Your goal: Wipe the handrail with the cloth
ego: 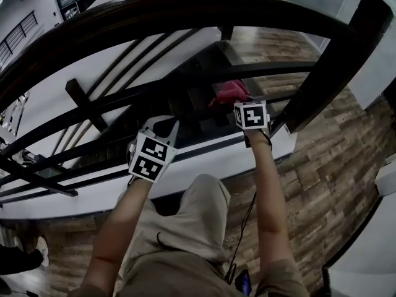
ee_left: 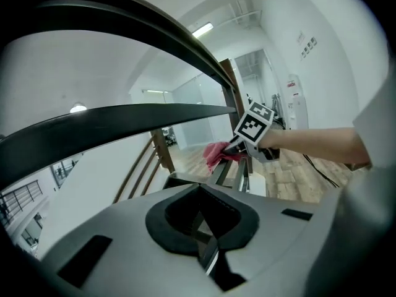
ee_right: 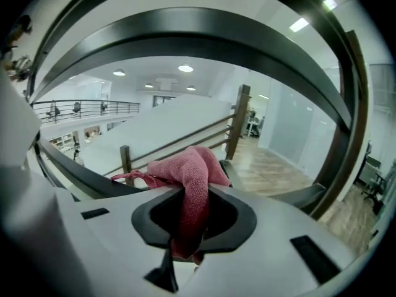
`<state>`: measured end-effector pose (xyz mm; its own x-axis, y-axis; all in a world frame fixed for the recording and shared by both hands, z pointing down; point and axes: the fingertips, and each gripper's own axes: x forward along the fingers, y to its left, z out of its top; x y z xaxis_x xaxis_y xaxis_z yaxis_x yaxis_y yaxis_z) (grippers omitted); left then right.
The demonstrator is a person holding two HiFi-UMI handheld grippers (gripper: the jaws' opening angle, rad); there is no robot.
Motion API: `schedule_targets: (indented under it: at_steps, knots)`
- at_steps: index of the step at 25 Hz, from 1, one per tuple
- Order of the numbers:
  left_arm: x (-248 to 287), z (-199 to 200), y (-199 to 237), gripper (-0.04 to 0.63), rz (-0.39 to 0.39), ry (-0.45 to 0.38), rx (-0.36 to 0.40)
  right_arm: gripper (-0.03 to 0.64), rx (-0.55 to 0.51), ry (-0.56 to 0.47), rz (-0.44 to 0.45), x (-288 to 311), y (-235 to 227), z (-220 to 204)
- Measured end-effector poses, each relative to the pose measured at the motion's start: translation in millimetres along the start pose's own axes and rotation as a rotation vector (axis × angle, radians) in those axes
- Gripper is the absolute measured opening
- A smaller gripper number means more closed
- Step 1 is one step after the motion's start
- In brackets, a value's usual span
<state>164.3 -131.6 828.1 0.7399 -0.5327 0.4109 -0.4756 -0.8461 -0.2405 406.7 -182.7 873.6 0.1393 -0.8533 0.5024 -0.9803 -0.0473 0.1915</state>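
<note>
Head view: a person stands at a railing with 2 grippers held out, the dark curved handrail point(ego: 185, 8) arching across the top of the frame. The right gripper point(ego: 239, 102) is clamped on a red cloth point(ego: 229, 93), which sits among the lower bars point(ego: 124, 98), well below the handrail. The left gripper point(ego: 164, 124) points at the same bars, apart from the cloth. Wood-plank floor point(ego: 328, 166) lies to the right.

Left gripper view: the left gripper point(ee_left: 207, 250) has its jaws drawn together with nothing between them, and a grey bar point(ee_left: 224, 173) of the railing runs past beneath them. This view alone shows the other tool from the side: the right gripper point(ee_left: 234, 148), with its marker cube and the person's forearm point(ee_left: 315, 142) behind it, holds the cloth point(ee_left: 215, 155) at the far end of the grey bars. The handrail point(ee_left: 154, 30) sweeps overhead.

Right gripper view: the right gripper point(ee_right: 185, 247) pinches 1 fold of the cloth point(ee_right: 192, 178) tightly, the rest bunched above the jaws beside a dark bar point(ee_right: 68, 166). The handrail point(ee_right: 204, 30) curves high above, clear of the cloth. Only here does the weave of the fabric show, along with a wooden post point(ee_right: 240, 119) further off.
</note>
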Motion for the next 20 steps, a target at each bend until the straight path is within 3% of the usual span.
schedule_targets:
  at_steps: [7, 13, 15, 20]
  knots:
    - [17, 7, -21, 0.017, -0.035, 0.015, 0.027, 0.071, 0.173, 0.001, -0.309, 3, -206, -36]
    - [24, 16, -22, 0.017, -0.052, 0.002, 0.026, 0.071, 0.381, -0.045, -0.499, -27, -315, -71]
    - [26, 19, -24, 0.017, -0.059, -0.008, 0.029, 0.071, 0.462, -0.114, -0.519, -45, -325, -82]
    - [22, 18, -15, 0.017, -0.047, -0.021, 0.023, 0.071, 0.408, -0.131, -0.38, -14, -297, -99]
